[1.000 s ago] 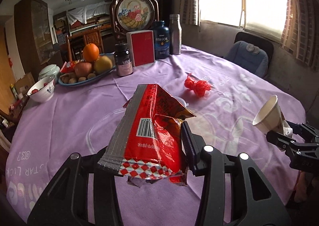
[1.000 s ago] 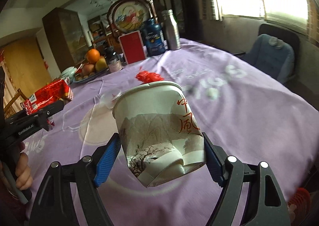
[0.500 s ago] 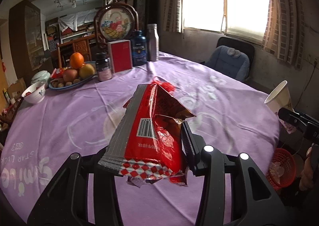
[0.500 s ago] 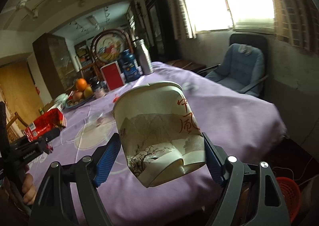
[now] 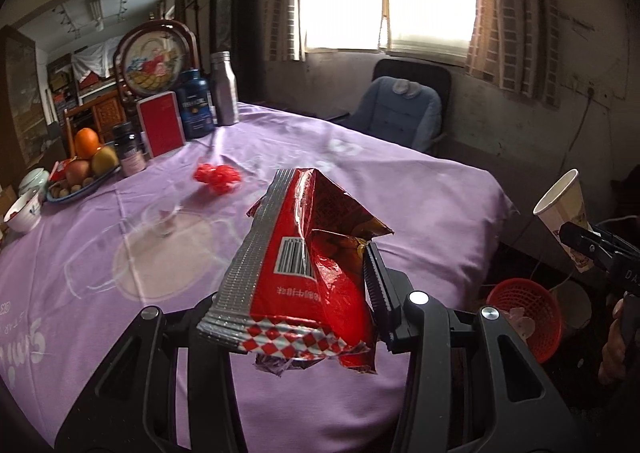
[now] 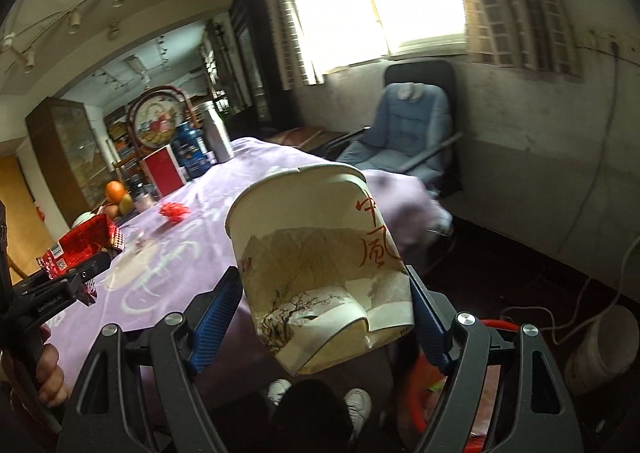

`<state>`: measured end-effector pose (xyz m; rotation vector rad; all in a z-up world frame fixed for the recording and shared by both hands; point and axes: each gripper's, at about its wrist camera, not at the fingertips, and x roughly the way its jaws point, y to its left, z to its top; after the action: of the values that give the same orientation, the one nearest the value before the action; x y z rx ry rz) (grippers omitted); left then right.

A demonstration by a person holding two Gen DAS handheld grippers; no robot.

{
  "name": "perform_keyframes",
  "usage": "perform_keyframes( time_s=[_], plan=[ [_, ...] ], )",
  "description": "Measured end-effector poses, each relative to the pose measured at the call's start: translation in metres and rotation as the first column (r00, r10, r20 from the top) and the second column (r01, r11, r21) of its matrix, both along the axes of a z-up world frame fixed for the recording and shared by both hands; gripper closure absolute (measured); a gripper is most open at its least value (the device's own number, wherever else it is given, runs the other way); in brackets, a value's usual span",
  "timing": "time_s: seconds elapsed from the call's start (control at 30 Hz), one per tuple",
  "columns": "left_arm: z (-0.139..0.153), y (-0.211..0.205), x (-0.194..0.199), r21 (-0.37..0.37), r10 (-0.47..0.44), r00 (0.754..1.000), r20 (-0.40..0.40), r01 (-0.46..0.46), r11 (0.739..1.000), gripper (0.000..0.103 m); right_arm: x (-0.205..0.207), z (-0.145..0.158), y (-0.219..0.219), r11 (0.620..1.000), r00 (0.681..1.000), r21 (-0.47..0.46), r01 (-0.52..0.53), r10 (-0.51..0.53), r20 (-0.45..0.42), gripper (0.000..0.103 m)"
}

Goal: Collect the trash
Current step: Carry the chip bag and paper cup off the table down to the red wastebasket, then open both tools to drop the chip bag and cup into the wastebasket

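A: Both tongs are loaded. The left gripper pinches the red snack wrapper at centre frame, over the near edge of the purple tablecloth. The right gripper pinches the crushed paper cup, held in the air off the table's edge.

B: And where should they go?

A: Probably the red basket on the floor, lower right of the left view — beside the table, with some scraps already in it. In the right view only its rim shows, behind the gripper's right finger.

B: So how does the person drop them cleanly?

A: Bring each gripper over the basket's mouth, lower it close, then spread the jaws. The wrapper is light and could flutter, so a low release is safer. The cup is dented at the grip and may cling to a pad.

B: Anything left?

A: A red crumpled scrap on the cloth, left of centre — likely the next pickup.
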<state>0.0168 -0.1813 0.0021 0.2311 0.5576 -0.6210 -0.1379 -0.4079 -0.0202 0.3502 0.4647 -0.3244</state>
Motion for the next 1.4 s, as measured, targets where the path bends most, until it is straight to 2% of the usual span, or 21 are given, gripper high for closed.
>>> perform_keyframes(
  time_s=[0.23,0.8,1.07,1.23,1.33,1.4],
  plan=[
    [-0.007,-0.043,-0.02,0.026,-0.078,0.997,-0.008,0.078,0.997,0.058,-0.038,-0.016,-0.037,0.997,0.997,0.016,0.074,-0.074,-0.011,0.024],
    [-0.034,-0.137,-0.047,0.105,-0.226,0.973,-0.052,0.23,0.967,0.058,-0.07,-0.076,-0.102,0.977,0.979,0.107,0.183,-0.171,-0.111,0.024],
    [-0.049,-0.166,-0.053,0.134,-0.27,0.959,-0.085,0.28,0.951,0.058,-0.076,-0.112,-0.125,0.964,0.96,0.139,0.228,-0.199,-0.195,0.024],
    [-0.057,-0.178,-0.056,0.149,-0.288,0.952,-0.104,0.302,0.942,0.058,-0.074,-0.138,-0.136,0.954,0.938,0.147,0.261,-0.214,-0.274,0.023],
    [-0.061,-0.185,-0.058,0.16,-0.298,0.948,-0.113,0.314,0.936,0.058,-0.077,-0.145,-0.14,0.945,0.944,0.202,0.256,-0.199,-0.265,0.016],
    [-0.064,-0.188,-0.059,0.166,-0.303,0.946,-0.117,0.32,0.933,0.058,-0.08,-0.143,-0.142,0.944,0.948,0.211,0.255,-0.2,-0.248,0.015]
  ],
)
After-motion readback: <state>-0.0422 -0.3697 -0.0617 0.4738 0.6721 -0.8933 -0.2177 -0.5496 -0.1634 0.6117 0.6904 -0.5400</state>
